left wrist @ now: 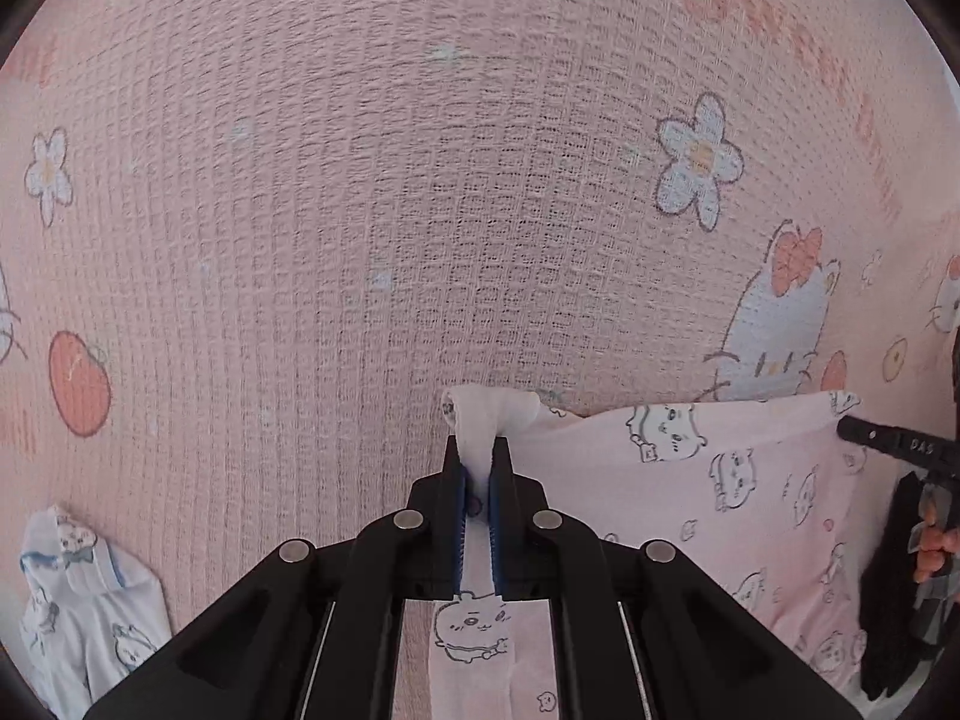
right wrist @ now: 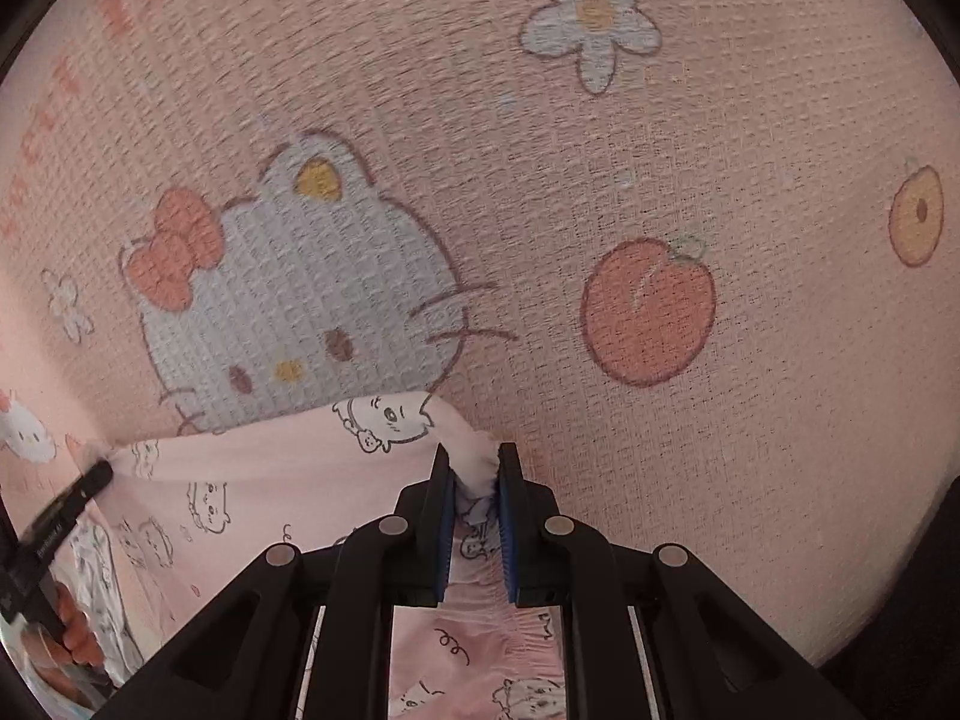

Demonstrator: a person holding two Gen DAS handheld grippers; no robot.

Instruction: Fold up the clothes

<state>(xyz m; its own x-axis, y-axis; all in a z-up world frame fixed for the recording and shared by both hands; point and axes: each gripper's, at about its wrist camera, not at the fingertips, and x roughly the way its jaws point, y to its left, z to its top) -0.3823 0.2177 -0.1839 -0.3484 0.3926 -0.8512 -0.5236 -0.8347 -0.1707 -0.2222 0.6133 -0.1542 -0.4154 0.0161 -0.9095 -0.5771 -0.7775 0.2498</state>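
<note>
A pale blue printed garment point(left wrist: 90, 606) lies crumpled at the far left of a pink waffle-weave blanket point(left wrist: 360, 210) patterned with flowers and cartoon cats. Beside it, the left gripper point(left wrist: 477, 480) pinches one bunched corner of a pink cartoon-print garment point(left wrist: 720, 480); the right gripper point(right wrist: 474, 474) clamps the other corner, its blue pads point(right wrist: 509, 516) pressed onto gathered cloth. The garment's top edge spans between the two grips, lifted just above the blanket. To fold cleanly, both hands would likely need to keep that edge taut and level, travel together, and lay the cloth flat before letting go; uneven tension risks a skewed crease. No containers are in view.
</note>
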